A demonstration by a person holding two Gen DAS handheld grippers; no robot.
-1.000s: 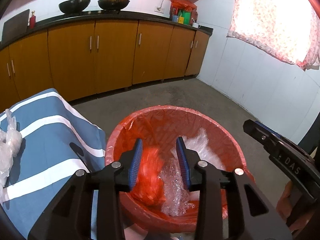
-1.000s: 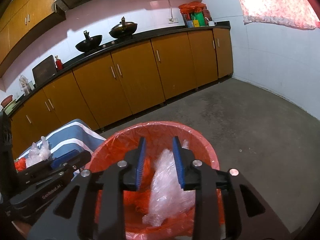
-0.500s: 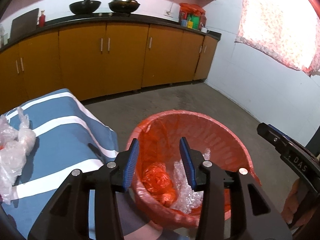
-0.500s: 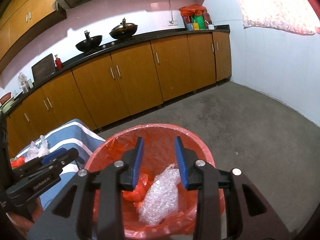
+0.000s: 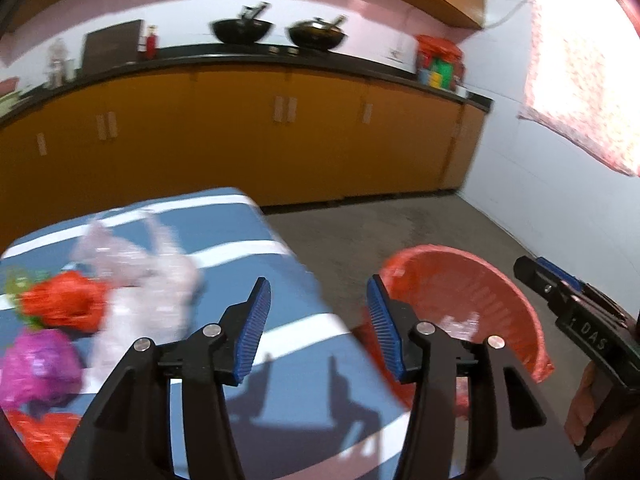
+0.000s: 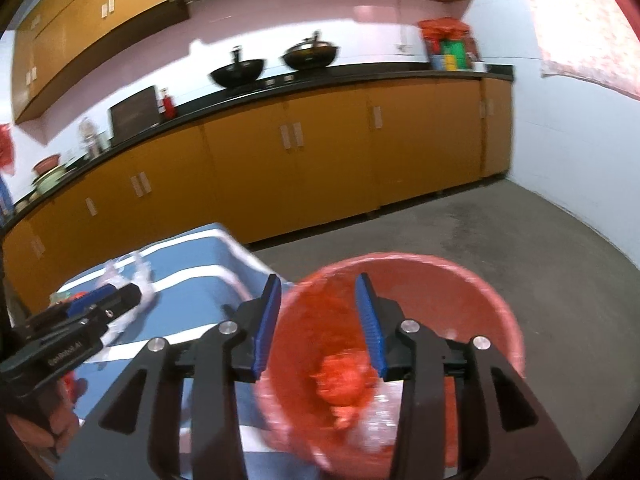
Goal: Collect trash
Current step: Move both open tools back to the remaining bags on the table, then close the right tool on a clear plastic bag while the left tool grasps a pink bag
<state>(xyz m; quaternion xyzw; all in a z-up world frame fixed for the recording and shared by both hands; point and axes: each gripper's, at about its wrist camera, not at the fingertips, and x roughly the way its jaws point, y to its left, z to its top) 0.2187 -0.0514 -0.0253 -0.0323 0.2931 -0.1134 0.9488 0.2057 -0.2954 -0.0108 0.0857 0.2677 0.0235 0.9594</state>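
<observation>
Left claw: the black left claw with ribbed blue pads [image 5: 318, 320] hangs over the near edge of the blue cloth; its jaws are opening and nothing sits between them.
Right claw: the black right claw with the same blue pads [image 6: 318, 322] is over the bin's rim; its jaws are opening, with only the bin's inside seen through the gap and nothing pinched.
Bin: the round bin lined with an orange-red plastic bag [image 5: 516, 300] stands on the grey concrete floor [image 5: 400, 232], just beside the cloth's right edge.
Trash in bin: a crumpled orange-red plastic wad [image 6: 344, 380] lies at the bottom, with a bit of clear film [image 6: 380, 428] beside it; both are blurred.
Trash on cloth: a clear crumpled plastic bag [image 5: 136, 280], an orange-red plastic wad [image 5: 60, 304] touching its left side, and a purple crumpled plastic ball [image 5: 36, 364] nearer the camera, all lie on the left of the cloth.
Surface: the blue cloth with white stripes [image 5: 240, 240] covers a counter-height top left of the bin.
Background: orange-brown cabinet doors [image 6: 328, 152] run under a dark worktop carrying two black woks [image 6: 238, 72].
Hand: fingers [image 5: 580, 412] grip the right tool's handle at the left view's right edge.
</observation>
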